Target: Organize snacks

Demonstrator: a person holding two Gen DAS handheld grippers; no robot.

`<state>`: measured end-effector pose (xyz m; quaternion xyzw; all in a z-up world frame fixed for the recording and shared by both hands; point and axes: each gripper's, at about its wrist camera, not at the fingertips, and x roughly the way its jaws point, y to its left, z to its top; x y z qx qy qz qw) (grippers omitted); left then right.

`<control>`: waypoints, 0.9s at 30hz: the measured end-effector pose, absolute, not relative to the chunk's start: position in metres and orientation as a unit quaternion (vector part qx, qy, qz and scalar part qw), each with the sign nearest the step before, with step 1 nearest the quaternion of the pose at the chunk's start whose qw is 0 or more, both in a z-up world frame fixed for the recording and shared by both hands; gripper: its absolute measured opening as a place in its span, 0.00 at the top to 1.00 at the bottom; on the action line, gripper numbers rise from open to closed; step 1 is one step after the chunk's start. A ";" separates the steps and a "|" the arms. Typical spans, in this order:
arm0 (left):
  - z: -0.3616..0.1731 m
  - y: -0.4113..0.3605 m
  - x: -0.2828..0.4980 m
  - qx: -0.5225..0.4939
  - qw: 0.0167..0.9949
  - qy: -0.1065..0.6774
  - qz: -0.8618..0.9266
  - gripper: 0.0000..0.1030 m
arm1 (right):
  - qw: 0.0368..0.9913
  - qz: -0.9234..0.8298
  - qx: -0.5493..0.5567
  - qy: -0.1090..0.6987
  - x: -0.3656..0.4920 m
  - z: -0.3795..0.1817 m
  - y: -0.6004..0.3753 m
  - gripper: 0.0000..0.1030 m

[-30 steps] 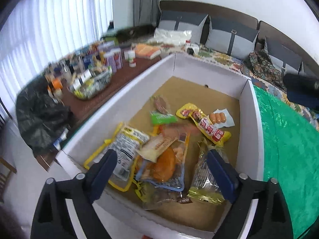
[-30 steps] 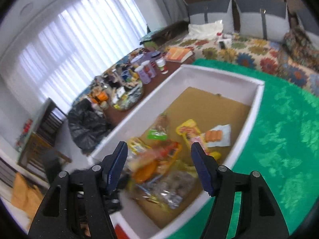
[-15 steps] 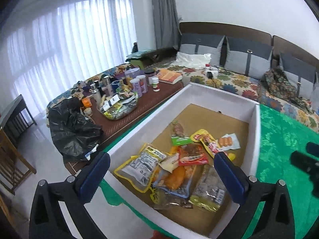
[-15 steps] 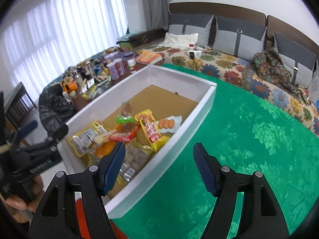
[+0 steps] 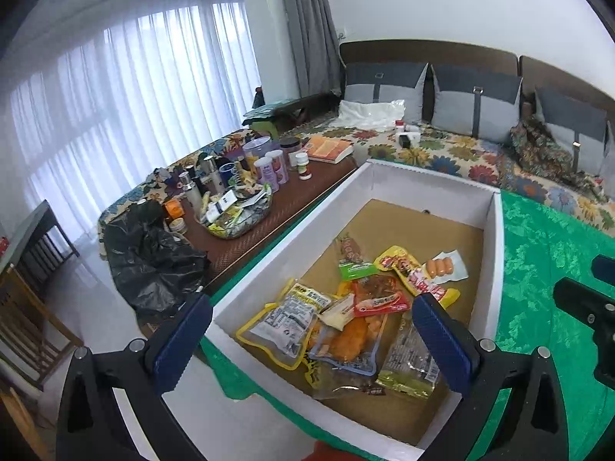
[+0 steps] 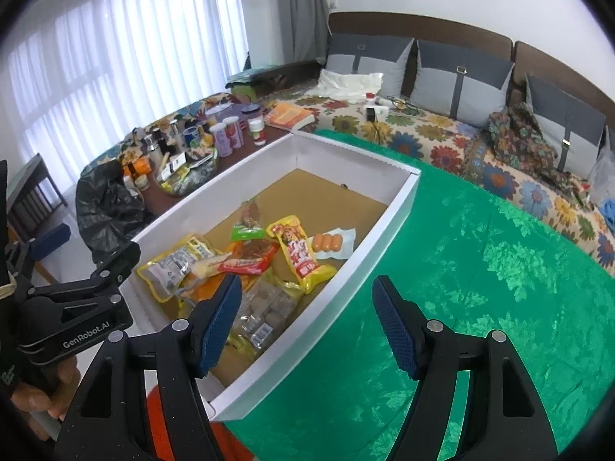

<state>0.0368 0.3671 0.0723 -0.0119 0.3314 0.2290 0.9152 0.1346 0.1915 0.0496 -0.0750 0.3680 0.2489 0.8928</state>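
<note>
While both grippers hang empty, snack packets (image 5: 346, 326) fill the white box (image 5: 496, 269).

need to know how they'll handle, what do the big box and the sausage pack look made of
Box: looks like cardboard, matte white walls, bare brown floor, folded corners. Sausage pack: seems clear glossy plastic film, three sausages showing through, white backing.

the box (image 5: 496, 253) sits on the cloth (image 6: 480, 288), with the snack packets (image 5: 346, 326) heaped in its near end and its far end bare. left of the box stands a low table (image 5: 292, 199) crowded with jars and a basket (image 5: 242, 219). behind both runs the sofa (image 6: 442, 138).
</note>
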 end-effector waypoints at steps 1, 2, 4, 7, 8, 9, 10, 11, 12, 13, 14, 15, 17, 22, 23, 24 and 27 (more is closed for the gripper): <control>0.072 0.369 0.036 -0.020 0.917 0.332 0.222 0.00 | 0.893 0.247 -0.078 0.368 0.134 0.050 0.193 0.28; 0.072 0.373 0.037 -0.027 0.916 0.338 0.216 0.00 | 0.893 0.245 -0.081 0.368 0.133 0.051 0.194 0.28; 0.070 0.377 0.040 -0.027 0.907 0.354 0.228 0.00 | 0.893 0.243 -0.089 0.370 0.132 0.052 0.198 0.28; 0.067 0.378 0.041 -0.016 0.902 0.361 0.238 0.00 | 0.891 0.243 -0.097 0.370 0.130 0.053 0.204 0.28; 0.067 0.379 0.041 -0.016 0.901 0.363 0.237 0.00 | 0.891 0.243 -0.099 0.371 0.129 0.054 0.206 0.28; 0.066 0.379 0.041 -0.017 0.900 0.366 0.235 0.00 | 0.890 0.243 -0.101 0.372 0.129 0.054 0.208 0.28; 0.067 0.380 0.041 -0.022 0.899 0.370 0.231 0.00 | 0.889 0.244 -0.103 0.373 0.129 0.055 0.210 0.28; 0.067 0.381 0.041 -0.026 0.899 0.373 0.228 0.00 | 0.889 0.244 -0.105 0.374 0.130 0.055 0.212 0.28; 0.066 0.382 0.040 -0.029 0.899 0.373 0.226 0.00 | 0.888 0.243 -0.106 0.375 0.130 0.055 0.214 0.28; 0.067 0.382 0.040 -0.032 0.900 0.372 0.223 0.00 | 0.888 0.242 -0.108 0.376 0.130 0.055 0.216 0.28; 0.067 0.383 0.039 -0.033 0.901 0.372 0.222 0.00 | 0.888 0.242 -0.108 0.376 0.130 0.055 0.215 0.28; 0.068 0.383 0.039 -0.034 0.901 0.372 0.220 0.00 | 0.888 0.242 -0.109 0.376 0.131 0.055 0.217 0.28; 0.068 0.385 0.040 -0.040 0.901 0.373 0.217 0.00 | 0.887 0.242 -0.110 0.377 0.132 0.054 0.219 0.28; 0.066 0.391 0.041 -0.055 0.902 0.372 0.213 0.00 | 0.886 0.241 -0.113 0.380 0.133 0.052 0.220 0.28; 0.066 0.392 0.041 -0.055 0.902 0.372 0.214 0.00 | 0.885 0.242 -0.114 0.382 0.134 0.050 0.221 0.28; 0.066 0.392 0.042 -0.054 0.902 0.371 0.215 0.00 | 0.884 0.242 -0.114 0.383 0.134 0.049 0.221 0.28; 0.064 0.394 0.043 -0.052 0.902 0.371 0.217 0.00 | 0.882 0.243 -0.114 0.388 0.136 0.045 0.221 0.28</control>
